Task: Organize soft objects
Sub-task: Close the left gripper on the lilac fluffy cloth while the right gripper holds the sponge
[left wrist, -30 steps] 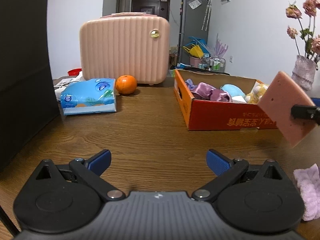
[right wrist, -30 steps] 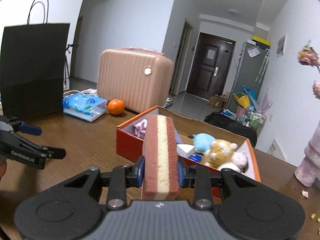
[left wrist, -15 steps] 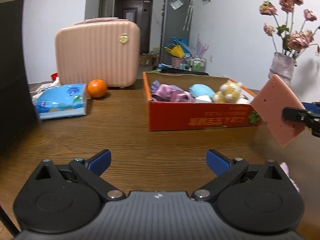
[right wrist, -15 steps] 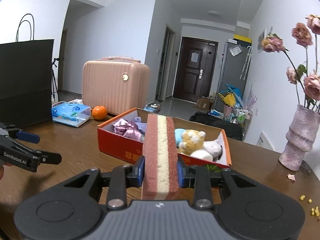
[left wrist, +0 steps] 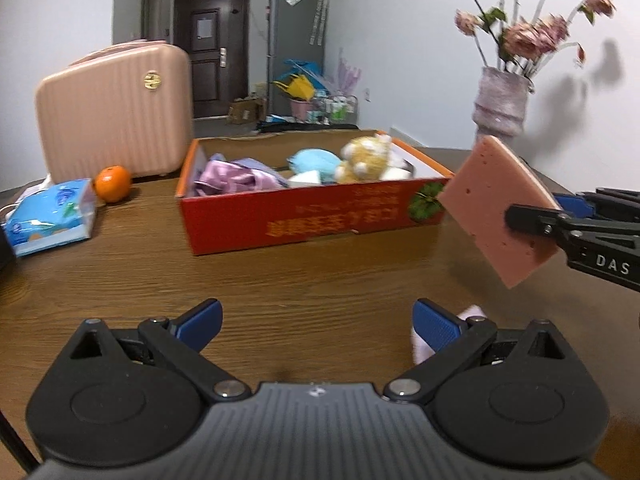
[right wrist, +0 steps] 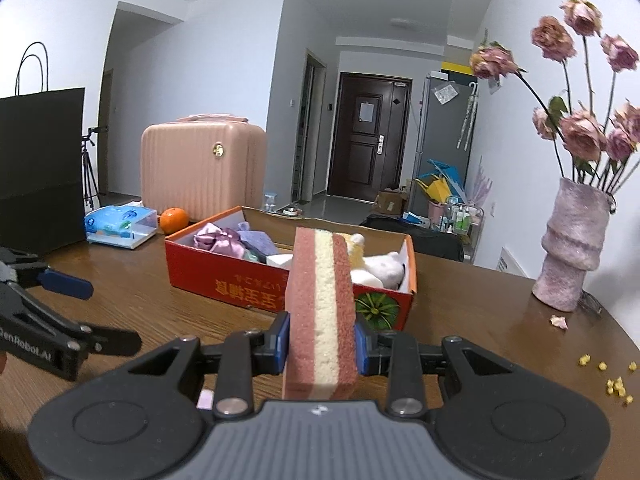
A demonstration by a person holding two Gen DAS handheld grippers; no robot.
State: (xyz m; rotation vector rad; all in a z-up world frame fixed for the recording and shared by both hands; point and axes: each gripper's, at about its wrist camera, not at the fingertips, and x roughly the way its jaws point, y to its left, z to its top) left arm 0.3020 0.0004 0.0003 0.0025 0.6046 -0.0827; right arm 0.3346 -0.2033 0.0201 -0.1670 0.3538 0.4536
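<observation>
Two claws are working over the table (right wrist: pixel 480 320): the right claw (right wrist: pixel 322 344) is clamping a layered sponge (right wrist: pixel 320 312), carrying it toward the red box (right wrist: pixel 280 292) just ahead; next, releasing inside. The left claw (left wrist: pixel 316 324) is hanging apart, empty.

A shallow red cardboard box (right wrist: pixel 280 294) with an orange rim, yellow lettering and a green leaf print at one corner sits on the brown wood-grain surface (left wrist: pixel 280 280). Inside it lie shiny lilac cloth (left wrist: pixel 236 176), a pale blue plush (left wrist: pixel 314 160) and a tan-and-white plush toy (left wrist: pixel 366 156). Near the box, a thick sponge (right wrist: pixel 320 312) shows two dusty-pink layers around a cream middle stripe. Beyond the box stand a ribbed peach-pink hard case (left wrist: pixel 116 120), a round orange fruit (left wrist: pixel 113 184) and a blue-patterned tissue pack (left wrist: pixel 48 216).
</observation>
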